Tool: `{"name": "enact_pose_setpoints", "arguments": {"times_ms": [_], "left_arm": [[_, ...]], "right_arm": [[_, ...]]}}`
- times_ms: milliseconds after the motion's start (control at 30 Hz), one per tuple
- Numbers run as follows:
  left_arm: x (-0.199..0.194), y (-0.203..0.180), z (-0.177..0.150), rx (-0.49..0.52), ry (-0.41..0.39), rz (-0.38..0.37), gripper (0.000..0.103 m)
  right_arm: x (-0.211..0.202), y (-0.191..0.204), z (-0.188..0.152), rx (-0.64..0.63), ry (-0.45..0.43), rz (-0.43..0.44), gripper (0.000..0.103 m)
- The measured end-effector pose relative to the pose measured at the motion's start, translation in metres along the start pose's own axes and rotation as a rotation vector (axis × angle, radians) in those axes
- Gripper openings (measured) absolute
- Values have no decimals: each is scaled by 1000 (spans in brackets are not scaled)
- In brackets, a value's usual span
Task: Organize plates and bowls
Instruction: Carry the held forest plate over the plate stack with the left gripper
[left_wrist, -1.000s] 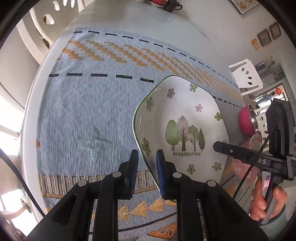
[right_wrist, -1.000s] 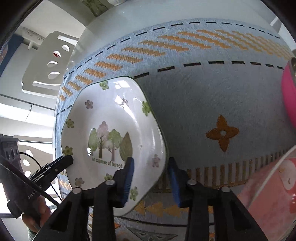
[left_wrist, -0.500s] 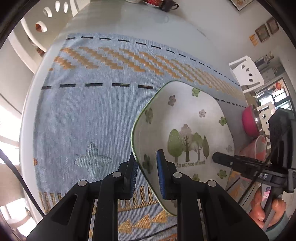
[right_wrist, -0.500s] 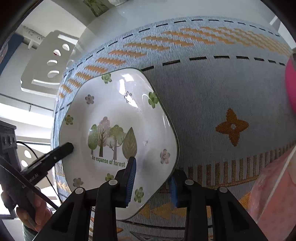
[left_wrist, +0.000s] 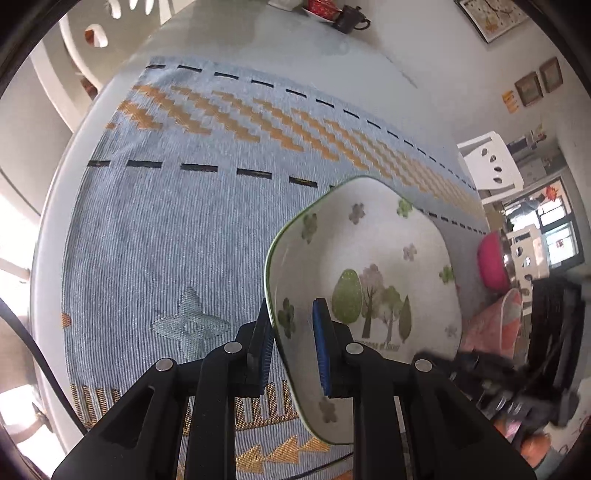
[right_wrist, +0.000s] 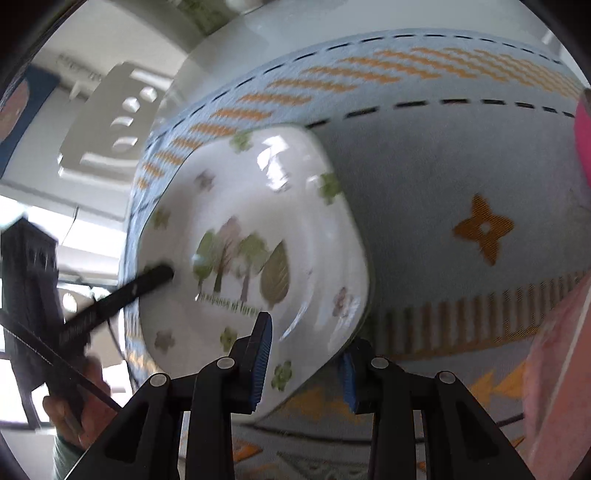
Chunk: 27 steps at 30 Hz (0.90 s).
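A white bowl with a green rim and a printed forest picture (left_wrist: 373, 280) is held above the blue woven table mat (left_wrist: 177, 221). My left gripper (left_wrist: 291, 345) is shut on its left rim, one finger inside and one outside. In the right wrist view the same bowl (right_wrist: 255, 240) is tilted and blurred. My right gripper (right_wrist: 306, 358) straddles its right rim, one finger over the inside and one below the edge, with a gap still showing. The left gripper's finger shows there, reaching into the bowl's left side (right_wrist: 122, 291).
A pink bowl (left_wrist: 493, 264) and a pink patterned plate (left_wrist: 495, 325) lie at the mat's right end; the plate also shows in the right wrist view (right_wrist: 554, 369). White chairs (right_wrist: 110, 122) stand around the round table. A teapot (left_wrist: 351, 18) sits at the far edge.
The bowl has lifted off the mat and tilted, gripped at both rims. My right gripper slid further onto its rim. Both views are now motion-blurred.
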<state>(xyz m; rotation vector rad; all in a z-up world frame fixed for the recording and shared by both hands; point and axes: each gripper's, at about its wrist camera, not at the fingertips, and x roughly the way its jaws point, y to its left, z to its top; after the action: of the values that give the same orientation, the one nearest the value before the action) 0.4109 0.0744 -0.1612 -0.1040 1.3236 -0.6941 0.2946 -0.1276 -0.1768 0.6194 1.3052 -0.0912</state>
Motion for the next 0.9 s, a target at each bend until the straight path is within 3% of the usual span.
{"name": "enact_pose_setpoints", "arguments": {"times_ms": [133, 333, 500, 700, 800, 900], "left_arm": [[-2, -4, -12, 19, 20, -4, 17], [8, -14, -22, 25, 28, 13, 17], [4, -16, -19, 34, -1, 38, 17], [-9, -13, -11, 24, -35, 40, 17], [-11, -19, -14, 44, -44, 79, 17], [-16, -21, -17, 50, -54, 72, 17]], "right_arm": [[0, -1, -4, -7, -10, -10, 32], [-1, -16, 20, 58, -41, 11, 34], [-2, -7, 18, -32, -77, -40, 31], [-23, -2, 3, -59, -136, 50, 27], [-26, 12, -2, -136, -153, -12, 27], [-21, 6, -5, -115, -140, 26, 27]]}}
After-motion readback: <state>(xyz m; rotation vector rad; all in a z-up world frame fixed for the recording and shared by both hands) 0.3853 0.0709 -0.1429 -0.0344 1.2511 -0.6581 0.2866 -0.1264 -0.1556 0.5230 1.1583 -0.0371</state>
